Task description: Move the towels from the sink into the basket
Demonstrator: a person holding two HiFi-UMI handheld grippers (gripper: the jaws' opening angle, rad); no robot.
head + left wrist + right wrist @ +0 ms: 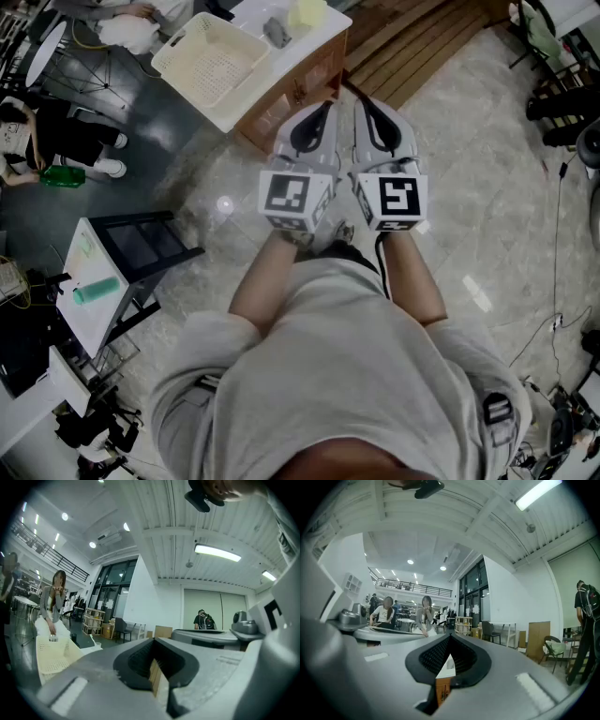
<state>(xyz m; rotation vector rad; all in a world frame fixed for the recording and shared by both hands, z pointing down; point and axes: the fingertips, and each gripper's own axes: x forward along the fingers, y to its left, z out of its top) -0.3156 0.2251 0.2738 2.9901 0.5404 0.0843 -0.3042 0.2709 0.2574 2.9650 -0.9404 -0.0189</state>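
Grey shirt [347,375] of the person is filling the lower head view, with both forearms reaching forward. Left gripper [326,105] and right gripper [362,101] are pointing level, side by side and nearly touching. Each is keeping its jaws pressed together with nothing between them. Ahead, a white-topped wooden cabinet [300,84] is carrying the perforated white basket [211,61] at its left end. Grey towel [277,33] and yellow towel [307,14] are lying on the right part of the top, just beside the basket, apart from both grippers.
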